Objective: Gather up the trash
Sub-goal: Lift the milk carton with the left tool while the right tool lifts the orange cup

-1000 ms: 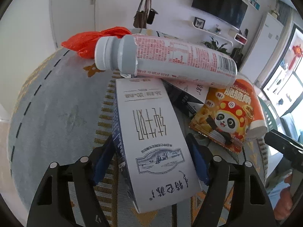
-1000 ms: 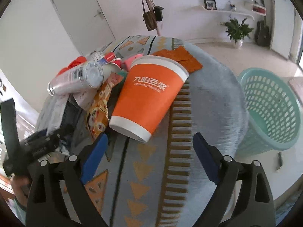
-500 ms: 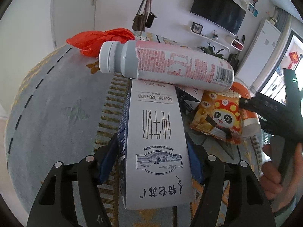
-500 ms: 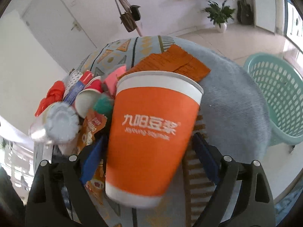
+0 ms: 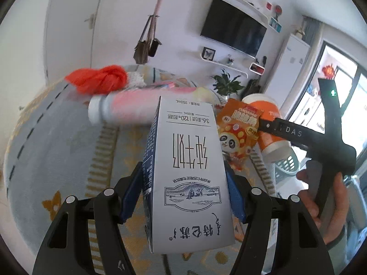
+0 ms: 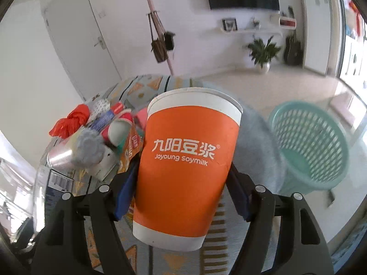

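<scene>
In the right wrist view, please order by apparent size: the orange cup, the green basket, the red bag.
1. Orange cup, though it is nearest the camera.
2. Green basket.
3. Red bag, clearly smallest.

Left wrist view: set just behind the tongs [image 5: 183,192], angled down over the patterned worktop [image 5: 57,142], close on a milk carton [image 5: 188,171]. Right wrist view: same mounting, tongs [image 6: 183,192] close on an orange cup [image 6: 185,160]. Shared: red bag [image 5: 98,79] [image 6: 71,120], cup [image 5: 268,123], potted plant [image 5: 227,84] [image 6: 263,50].
</scene>
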{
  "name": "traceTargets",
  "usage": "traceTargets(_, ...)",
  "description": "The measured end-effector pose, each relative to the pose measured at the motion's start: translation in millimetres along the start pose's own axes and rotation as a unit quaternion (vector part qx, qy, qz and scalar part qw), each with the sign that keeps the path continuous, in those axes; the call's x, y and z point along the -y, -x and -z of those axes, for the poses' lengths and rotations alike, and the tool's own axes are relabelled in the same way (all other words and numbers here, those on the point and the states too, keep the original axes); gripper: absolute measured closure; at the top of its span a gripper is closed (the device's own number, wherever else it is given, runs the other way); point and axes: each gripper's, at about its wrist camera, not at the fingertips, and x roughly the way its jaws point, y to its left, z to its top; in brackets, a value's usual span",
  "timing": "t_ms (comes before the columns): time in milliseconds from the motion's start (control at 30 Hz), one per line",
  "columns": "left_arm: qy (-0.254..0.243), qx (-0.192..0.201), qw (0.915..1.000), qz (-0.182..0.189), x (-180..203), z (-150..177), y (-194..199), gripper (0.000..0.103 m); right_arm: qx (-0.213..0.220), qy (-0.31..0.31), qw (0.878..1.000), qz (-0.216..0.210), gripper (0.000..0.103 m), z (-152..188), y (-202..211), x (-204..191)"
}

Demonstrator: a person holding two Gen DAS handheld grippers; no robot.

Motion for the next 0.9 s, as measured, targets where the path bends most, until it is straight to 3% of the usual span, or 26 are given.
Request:
traceTargets(167, 0.004, -0.006, 1.0, 0.004, 0.6, 0.5, -3.4, 0.039, -0.04, 0.014, 0.999, -0.034, 0.035, 2.8, -4.9, 6.7)
traceTargets(267, 0.002, -0.015, 0.9998, 0.014, 0.3, 2.5, -5.7, 0.039, -0.071, 0.053, 0.996, -0.028, 0.034, 18.0, -13.2, 3.1)
traceTargets(333, -0.008, -0.013, 0.9996, 0.025, 5.5, 5.3, -3.4, 0.039, -0.077, 0.059, 0.995, -0.032, 0.042, 28.3, -13.0, 8.8)
traceTargets(433, -0.024, -0.017, 0.9987, 0.043, 19.3, 7.1, -4.4, 0.039, -0.083, 0.046, 0.994, -0.05, 0.044, 36.0, -8.3, 22.2)
traceTargets(667, -0.038, -0.02, 0.9973, 0.059, 34.2, 10.6, -15.5, 0.039, -0.027, 0.08, 0.996, -0.042, 0.063, 36.7, 21.9, 17.5)
traceTargets(800, -0.048, -0.007, 0.9961, 0.074, 39.9, 3.4, -16.2, 0.039, 0.002, 0.093, 0.995, -0.029, 0.083, 27.9, 34.8, 13.2)
traceTargets(900, -0.057, -0.001, 0.9948, 0.084, 49.1, -0.9, -16.4, 0.039, -0.002, 0.098, 0.995, -0.028, 0.084, 25.5, 35.2, 15.3)
